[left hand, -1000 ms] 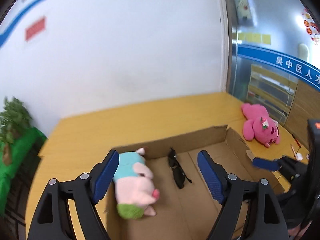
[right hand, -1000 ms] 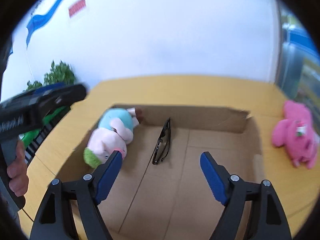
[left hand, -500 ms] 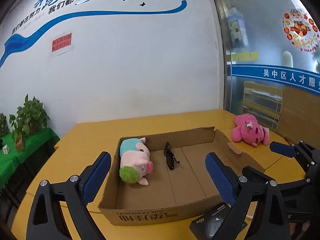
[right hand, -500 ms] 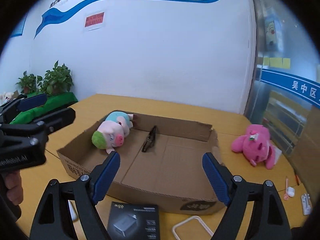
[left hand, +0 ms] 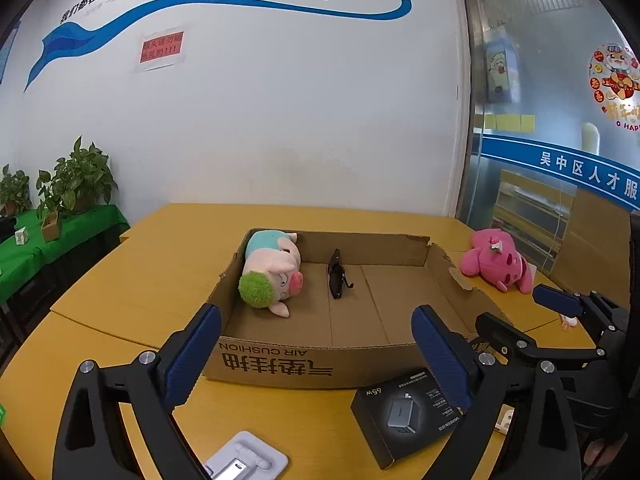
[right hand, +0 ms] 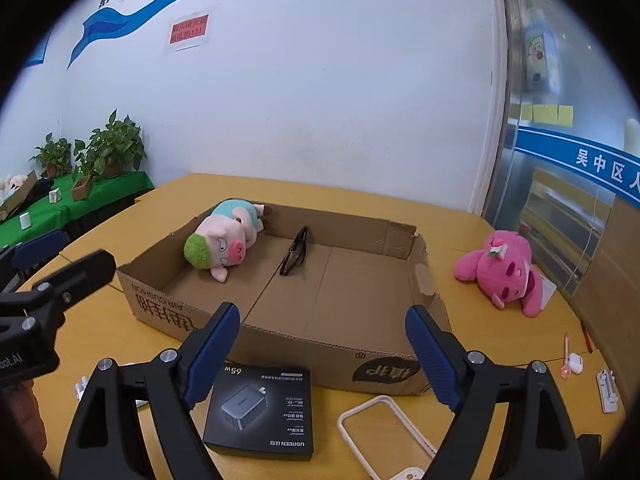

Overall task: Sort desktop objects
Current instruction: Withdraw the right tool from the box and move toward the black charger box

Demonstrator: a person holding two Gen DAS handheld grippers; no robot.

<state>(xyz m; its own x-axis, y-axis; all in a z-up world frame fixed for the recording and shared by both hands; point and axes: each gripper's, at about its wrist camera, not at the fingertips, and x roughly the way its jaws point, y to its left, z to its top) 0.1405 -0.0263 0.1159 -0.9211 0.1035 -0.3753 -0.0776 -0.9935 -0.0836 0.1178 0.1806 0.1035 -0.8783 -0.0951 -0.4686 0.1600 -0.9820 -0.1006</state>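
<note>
**Left wrist view: both hand-held grippers released, short of the box**

Left wrist view shows the left hand-held gripper (left hand: 316,354) with jaws spread wide and nothing between the pads; they have just been opening. It hangs above the desk (left hand: 132,280), just short of the near wall of the cardboard box (left hand: 280,362). Ahead of it, inside the box, lie a pig plush (left hand: 270,276) at the far left and a pair of dark glasses (left hand: 336,276) near the middle, apart from each other. A black charger box (left hand: 404,412) lies on the desk below and right of the jaws. A white holder (left hand: 248,458) lies directly beneath them.

Right wrist view shows the right hand-held gripper (right hand: 322,354) likewise released, pads clear of everything, also short of the box's near wall. The charger box lies under its left finger. A cream frame (right hand: 384,424) lies on the desk below its right finger. A pink plush (right hand: 504,274) lies on the desk outside the box, well ahead and to the right of this gripper.
</note>
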